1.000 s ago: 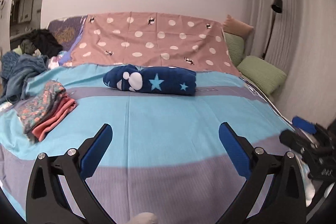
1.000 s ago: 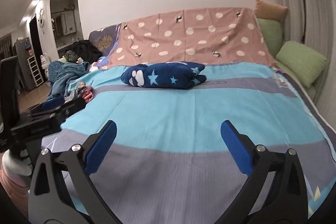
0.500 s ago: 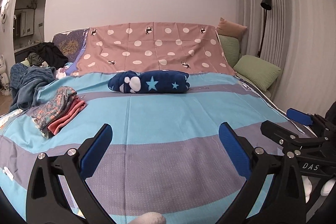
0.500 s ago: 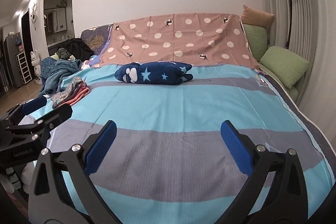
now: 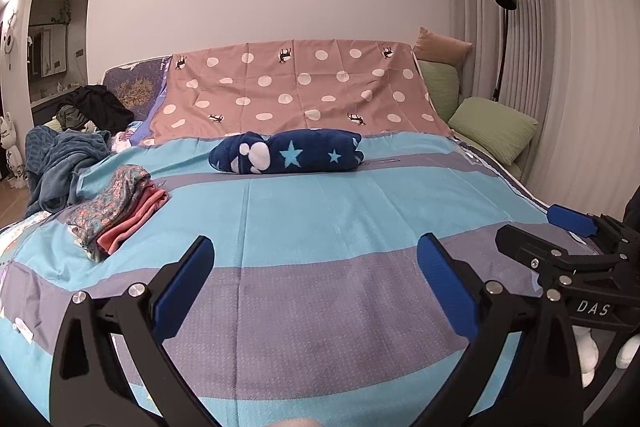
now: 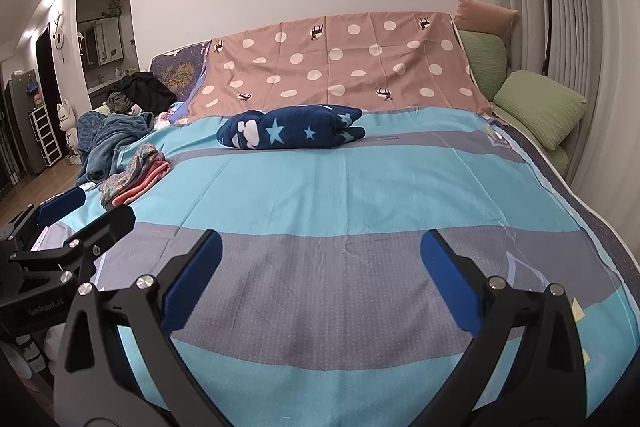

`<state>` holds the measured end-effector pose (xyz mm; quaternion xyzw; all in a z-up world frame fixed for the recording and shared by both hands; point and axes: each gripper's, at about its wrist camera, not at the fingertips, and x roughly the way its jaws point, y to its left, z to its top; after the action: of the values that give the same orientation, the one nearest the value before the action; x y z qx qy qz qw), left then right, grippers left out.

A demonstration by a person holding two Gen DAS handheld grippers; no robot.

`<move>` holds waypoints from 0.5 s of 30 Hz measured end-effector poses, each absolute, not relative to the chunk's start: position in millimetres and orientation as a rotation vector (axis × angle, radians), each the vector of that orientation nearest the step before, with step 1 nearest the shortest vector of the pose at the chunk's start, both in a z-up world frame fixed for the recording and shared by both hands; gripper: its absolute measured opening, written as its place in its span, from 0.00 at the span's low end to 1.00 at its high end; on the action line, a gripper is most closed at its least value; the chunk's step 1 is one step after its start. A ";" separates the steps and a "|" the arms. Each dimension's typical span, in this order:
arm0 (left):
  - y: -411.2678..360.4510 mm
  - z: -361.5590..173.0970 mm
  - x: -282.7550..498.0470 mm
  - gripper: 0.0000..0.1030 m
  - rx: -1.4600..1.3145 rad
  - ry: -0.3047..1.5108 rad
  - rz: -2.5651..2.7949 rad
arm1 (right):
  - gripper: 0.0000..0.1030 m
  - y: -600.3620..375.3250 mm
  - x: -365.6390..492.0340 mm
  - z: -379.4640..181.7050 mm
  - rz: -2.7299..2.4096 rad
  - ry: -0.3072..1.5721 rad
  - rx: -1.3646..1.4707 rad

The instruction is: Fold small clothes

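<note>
Both grippers hung empty, jaws spread wide — left gripper (image 5: pixel 314 269), right gripper (image 6: pixel 320 263) — above the striped bedspread (image 5: pixel 320 211); the folded clothes stack (image 5: pixel 120 205) lay near its left edge.

Both wrist views face the headboard from the foot of the bed (image 5: pixel 320 227) — side by side.

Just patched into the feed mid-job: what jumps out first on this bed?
The navy star-print bundle lies mid-bed on the turquoise-and-grey striped cover, before the pink polka-dot sheet. A small stack of folded clothes sits near the left edge. The left gripper and right gripper hover open, empty.
</note>
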<state>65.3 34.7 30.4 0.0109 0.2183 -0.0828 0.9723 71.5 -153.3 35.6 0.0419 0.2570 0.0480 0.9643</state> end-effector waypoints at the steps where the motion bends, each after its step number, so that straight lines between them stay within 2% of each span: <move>1: 34.8 30.3 65.4 0.99 0.021 0.441 -0.167 | 0.98 -153.3 71.2 35.8 0.097 0.518 0.084; 15: 31.3 27.9 66.7 0.99 0.040 0.455 -0.152 | 0.98 -153.4 69.0 33.9 0.107 0.533 0.093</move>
<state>66.7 31.3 27.9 0.0200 0.2254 -0.0753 0.9712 69.0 -153.4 33.9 0.0460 0.2630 0.0527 0.9623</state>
